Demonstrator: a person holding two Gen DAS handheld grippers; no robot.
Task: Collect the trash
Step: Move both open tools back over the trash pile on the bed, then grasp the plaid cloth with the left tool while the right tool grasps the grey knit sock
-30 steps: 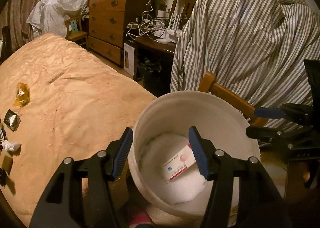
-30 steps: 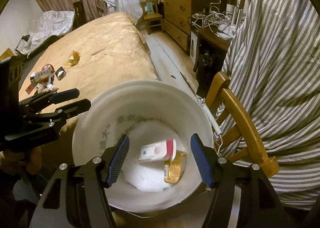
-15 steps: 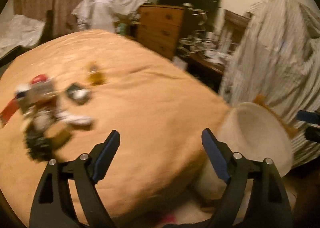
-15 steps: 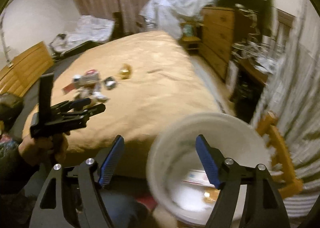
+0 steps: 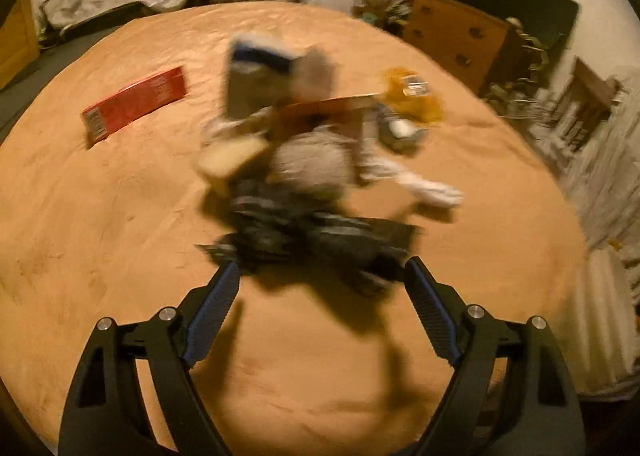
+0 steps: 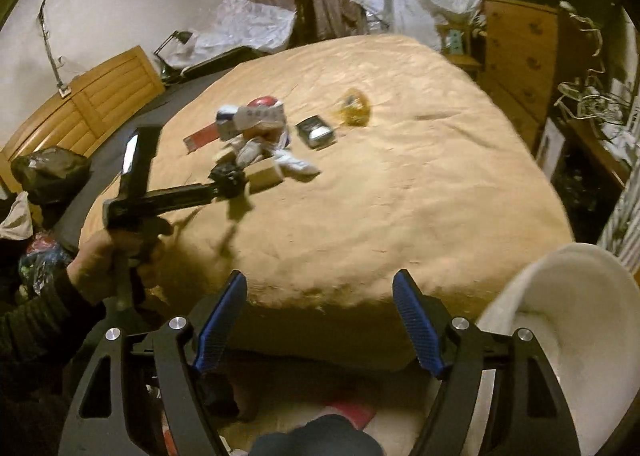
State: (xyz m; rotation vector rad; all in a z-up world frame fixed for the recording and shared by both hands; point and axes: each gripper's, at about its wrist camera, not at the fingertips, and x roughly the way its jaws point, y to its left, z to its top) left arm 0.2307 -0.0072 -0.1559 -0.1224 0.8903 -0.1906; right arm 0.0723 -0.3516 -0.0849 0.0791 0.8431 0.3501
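Left gripper (image 5: 322, 276) wide open, empty, at black wrapper (image 5: 320, 240).

— Where's the trash pile (image 6: 256, 136)?
— On the bed (image 6: 400, 192), towards its left side.
— And the bin (image 6: 560, 296)?
— Off the bed's near right corner; the dresser (image 6: 520, 56) stands behind, right.

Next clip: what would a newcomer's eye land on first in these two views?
First, the heap of trash in the middle of the tan bed cover, with a red box lying apart at its left edge. Next, the left gripper, jaws open, reaching in at the heap's near edge, blurred in its own view. Last, the white bucket low on the right, beside the open right gripper.
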